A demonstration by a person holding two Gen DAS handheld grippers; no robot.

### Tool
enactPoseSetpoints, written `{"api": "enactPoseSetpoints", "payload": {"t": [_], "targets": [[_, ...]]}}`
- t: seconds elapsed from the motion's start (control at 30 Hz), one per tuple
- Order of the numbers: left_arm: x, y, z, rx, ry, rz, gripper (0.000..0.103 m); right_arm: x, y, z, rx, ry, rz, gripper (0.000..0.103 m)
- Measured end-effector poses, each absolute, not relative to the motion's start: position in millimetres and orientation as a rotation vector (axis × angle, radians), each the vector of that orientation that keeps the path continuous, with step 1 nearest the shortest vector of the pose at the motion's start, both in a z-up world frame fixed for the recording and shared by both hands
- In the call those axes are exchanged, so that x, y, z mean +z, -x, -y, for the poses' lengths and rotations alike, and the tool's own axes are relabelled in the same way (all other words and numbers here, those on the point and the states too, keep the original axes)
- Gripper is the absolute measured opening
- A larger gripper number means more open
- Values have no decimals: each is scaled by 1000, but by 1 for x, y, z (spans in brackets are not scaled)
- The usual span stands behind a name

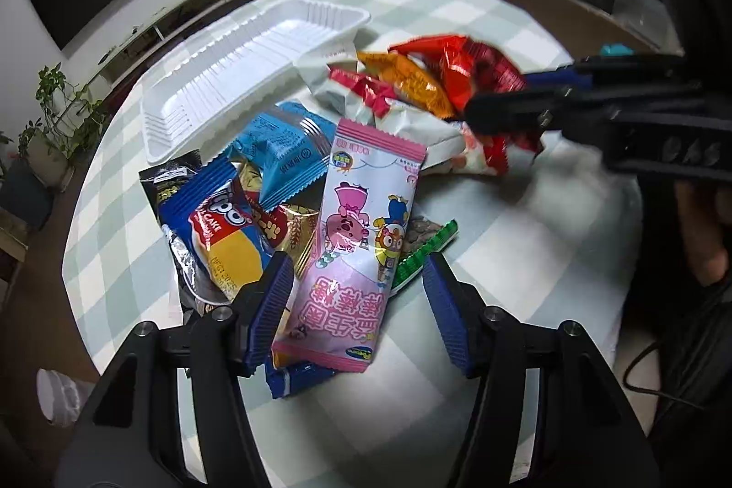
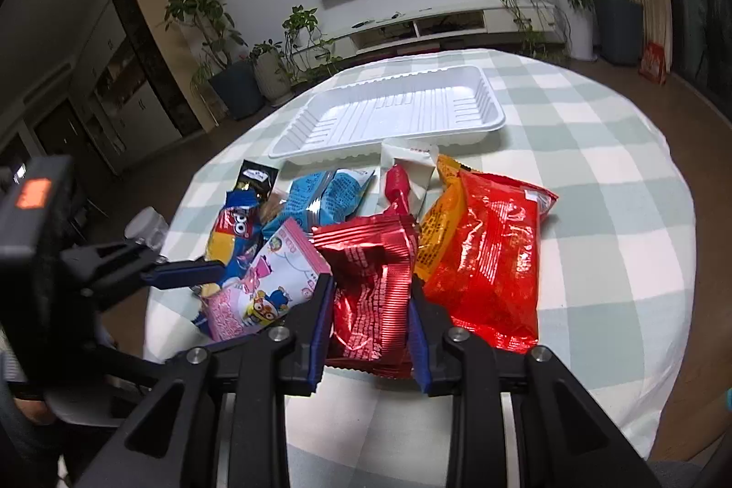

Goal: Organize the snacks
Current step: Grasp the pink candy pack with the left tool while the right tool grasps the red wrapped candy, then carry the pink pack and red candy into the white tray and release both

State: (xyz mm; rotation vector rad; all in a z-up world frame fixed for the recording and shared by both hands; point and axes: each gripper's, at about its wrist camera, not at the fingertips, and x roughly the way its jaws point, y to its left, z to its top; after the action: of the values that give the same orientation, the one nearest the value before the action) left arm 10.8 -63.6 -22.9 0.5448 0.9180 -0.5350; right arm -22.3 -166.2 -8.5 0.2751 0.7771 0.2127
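Observation:
A pile of snack packets lies on a round checked table point(image 1: 526, 259). My left gripper point(image 1: 359, 305) is open, its blue pads either side of a pink cartoon packet point(image 1: 361, 241), which also shows in the right wrist view point(image 2: 261, 291). My right gripper point(image 2: 368, 328) is shut on a dark red foil packet point(image 2: 370, 291); it also shows in the left wrist view point(image 1: 503, 113). An empty white plastic tray point(image 2: 393, 113) sits behind the pile, also in the left wrist view point(image 1: 238, 76).
Beside the red packet lie a bright red bag point(image 2: 494, 259) and an orange one point(image 2: 439, 222). A blue-yellow cake packet point(image 1: 219, 236), a light blue packet point(image 1: 283, 149) and a green packet point(image 1: 425, 250) lie in the pile. Plants and a TV stand behind.

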Motion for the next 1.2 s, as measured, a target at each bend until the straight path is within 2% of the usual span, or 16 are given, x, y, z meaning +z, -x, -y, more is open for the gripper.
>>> {"api": "enactPoseSetpoints", "payload": {"t": [0.17, 0.23, 0.37, 0.6, 0.87, 1.2], "targets": [[-33, -23, 71, -535, -537, -974, 57, -10, 20, 179, 226, -341, -795, 32], [-35, -27, 72, -532, -517, -995, 48, -10, 21, 181, 231, -351, -793, 32], [-38, -34, 72, -535, -481, -1031, 46, -10, 22, 182, 241, -358, -792, 32], [-40, -32, 63, -499, -446, -1049, 33, -11, 22, 182, 241, -359, -800, 32], [-37, -26, 47, -480, -322, -1061, 30, -15, 20, 180, 220, -344, -812, 32], [-5, -5, 18, -523, -56, -993, 30, -13, 22, 185, 203, -355, -786, 32]]}}
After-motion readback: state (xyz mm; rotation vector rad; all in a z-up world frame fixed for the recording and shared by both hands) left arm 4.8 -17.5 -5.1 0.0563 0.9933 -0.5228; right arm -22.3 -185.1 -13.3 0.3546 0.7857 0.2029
